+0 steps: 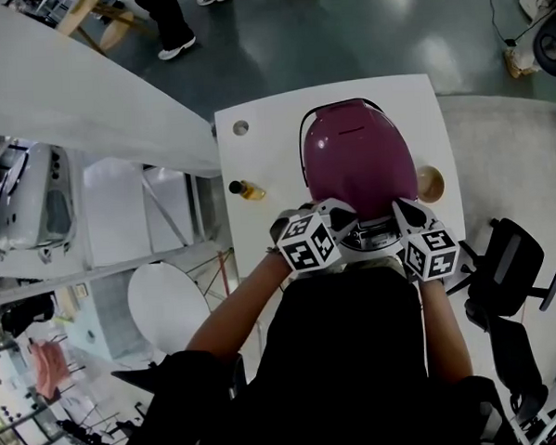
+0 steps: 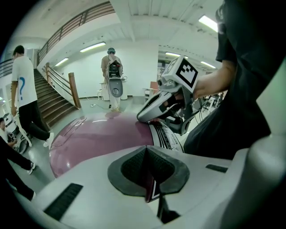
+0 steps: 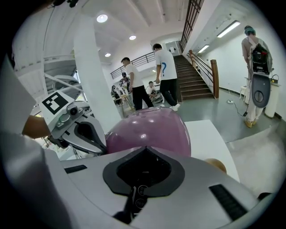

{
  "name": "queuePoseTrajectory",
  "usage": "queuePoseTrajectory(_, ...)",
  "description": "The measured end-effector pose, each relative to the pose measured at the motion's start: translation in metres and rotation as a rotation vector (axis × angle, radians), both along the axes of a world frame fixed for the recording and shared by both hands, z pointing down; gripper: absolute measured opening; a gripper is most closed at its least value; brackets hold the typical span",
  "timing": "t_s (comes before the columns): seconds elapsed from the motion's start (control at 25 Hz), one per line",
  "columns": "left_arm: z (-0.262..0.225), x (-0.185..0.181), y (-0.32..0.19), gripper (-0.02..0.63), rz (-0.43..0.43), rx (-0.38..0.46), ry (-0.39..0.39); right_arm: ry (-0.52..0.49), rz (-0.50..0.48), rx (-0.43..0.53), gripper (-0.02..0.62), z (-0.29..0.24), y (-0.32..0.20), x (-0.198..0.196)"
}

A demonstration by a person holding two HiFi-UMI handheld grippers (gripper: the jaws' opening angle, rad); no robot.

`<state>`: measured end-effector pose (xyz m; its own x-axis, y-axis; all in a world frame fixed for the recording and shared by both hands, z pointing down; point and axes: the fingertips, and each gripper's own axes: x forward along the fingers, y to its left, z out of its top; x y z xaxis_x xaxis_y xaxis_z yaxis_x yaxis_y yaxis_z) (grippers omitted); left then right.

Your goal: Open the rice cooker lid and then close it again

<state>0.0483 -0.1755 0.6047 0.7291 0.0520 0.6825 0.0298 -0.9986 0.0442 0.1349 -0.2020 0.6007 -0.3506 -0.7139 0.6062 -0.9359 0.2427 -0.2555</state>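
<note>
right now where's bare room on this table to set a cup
Bare: table's left strip between hole and small bottle, and its far right corner past the tan disc. Crowded: near edge, left gripper and right gripper at the rice cooker.

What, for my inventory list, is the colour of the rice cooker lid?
The lid is a glossy magenta-purple; it shows best in the head view.

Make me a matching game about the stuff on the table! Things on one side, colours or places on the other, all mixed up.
Things:
1. rice cooker
2. small bottle
3. round tan thing
4. table

Colour or place:
A. white
B. purple
C. lies just left of the cooker
D. sits just right of the cooker

Pairs: 1-B, 2-C, 3-D, 4-A
</note>
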Motion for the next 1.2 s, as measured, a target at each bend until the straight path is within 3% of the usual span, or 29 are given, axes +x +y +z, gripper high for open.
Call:
queuePoseTrajectory(0.2, 0.002, 0.001, 0.0, 0.003, -0.001, 0.017, 0.002, -0.097, 0.036, -0.025, 0.0, 0.001, 0.002, 0.003)
queuePoseTrajectory(0.32, 0.0, 0.002, -0.003, 0.003, -0.02, 0.005, 0.01, -0.112, 0.07, 0.011, 0.0, -0.008, 0.003, 0.003)
queuePoseTrajectory(0.4, -0.002, -0.002, -0.009, 0.004, -0.079, -0.029, 0.044, -0.095, 0.072, 0.055, 0.0, -0.019, 0.004, -0.003)
queuePoseTrajectory(0.56, -0.018, -0.01, -0.019, 0.004, -0.241, -0.164, 0.199, -0.073, 0.062, 0.105, 0.0, -0.042, 0.017, -0.009)
queuePoseTrajectory(0.8, -0.046, -0.029, -0.008, 0.005, -0.401, -0.217, 0.397, 0.044, 0.055, 0.108, 0.0, -0.063, 0.059, 0.001)
queuePoseTrajectory(0.92, -0.065, -0.042, -0.002, 0.005, -0.483, -0.212, 0.487, 0.078, 0.014, 0.128, 0.0, -0.074, 0.07, -0.002)
queuePoseTrajectory(1.2, -0.084, -0.079, 0.056, 0.005, -0.712, -0.144, 0.566, 0.071, -0.109, 0.159, 0.0, -0.077, 0.107, -0.019)
